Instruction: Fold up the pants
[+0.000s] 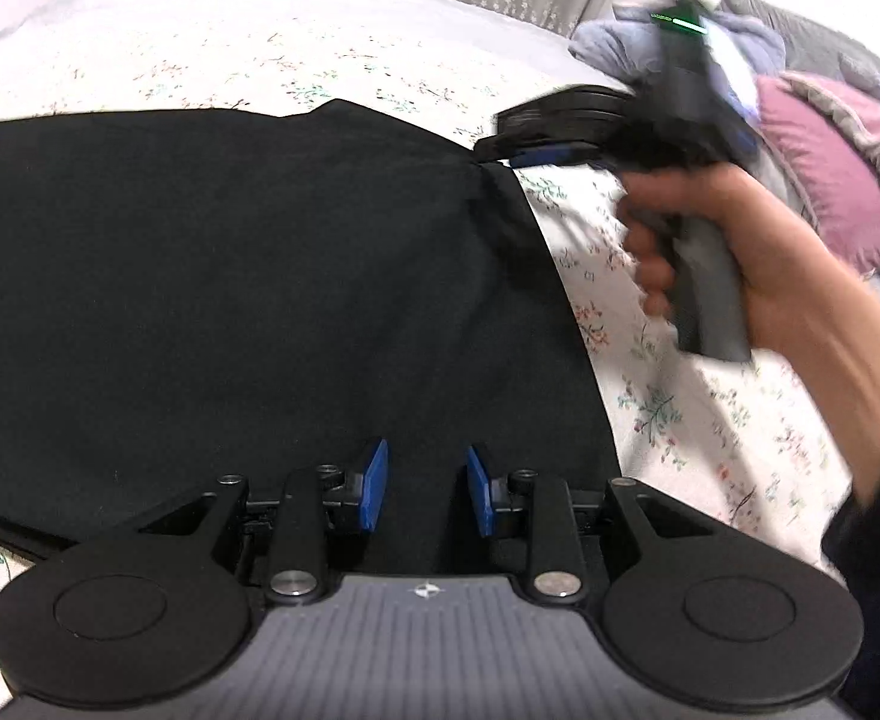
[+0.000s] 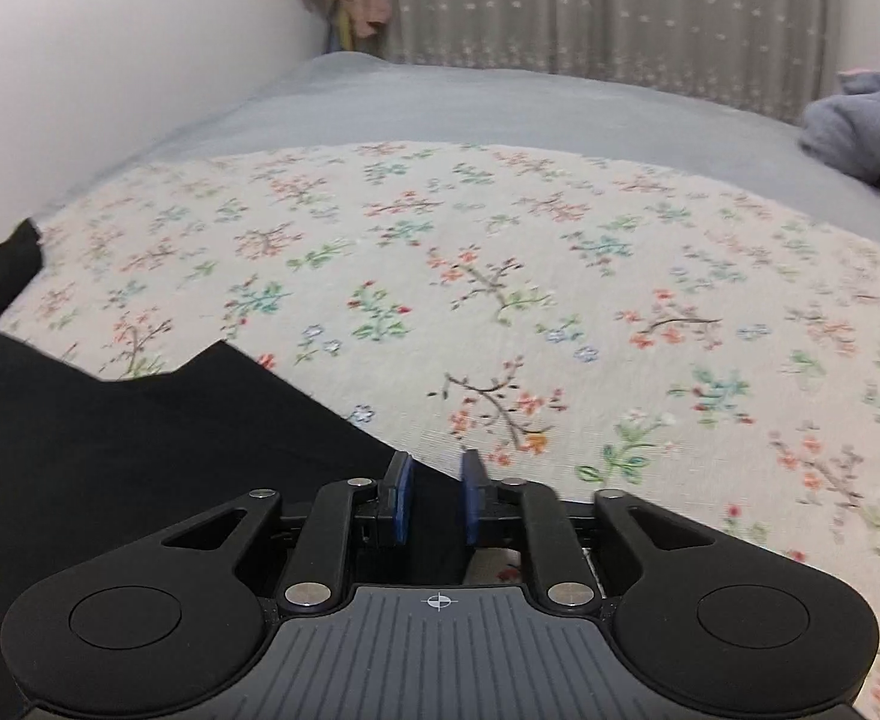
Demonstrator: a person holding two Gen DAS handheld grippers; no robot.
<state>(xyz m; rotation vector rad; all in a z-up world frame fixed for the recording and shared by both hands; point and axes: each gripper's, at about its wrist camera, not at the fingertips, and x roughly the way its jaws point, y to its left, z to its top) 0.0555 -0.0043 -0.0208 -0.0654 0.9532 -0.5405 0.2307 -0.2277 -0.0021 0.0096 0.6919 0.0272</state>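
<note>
The black pants [image 1: 230,276] lie flat on the floral bedspread [image 1: 680,408]. My left gripper [image 1: 427,489] is open over the near edge of the pants, its blue pads apart with nothing between them. In the left wrist view my right gripper [image 1: 500,157], held by a hand, sits at the far right corner of the pants, where the cloth is bunched up. In the right wrist view that gripper [image 2: 437,495] has its blue pads a little apart over the edge of the pants [image 2: 140,462]; no cloth shows between them.
The floral bedspread [image 2: 530,300] stretches beyond the pants to a grey sheet [image 2: 470,108], a white wall at left and a curtain. A pink cushion [image 1: 824,168] and bluish-grey bedding [image 1: 632,42] lie at the right.
</note>
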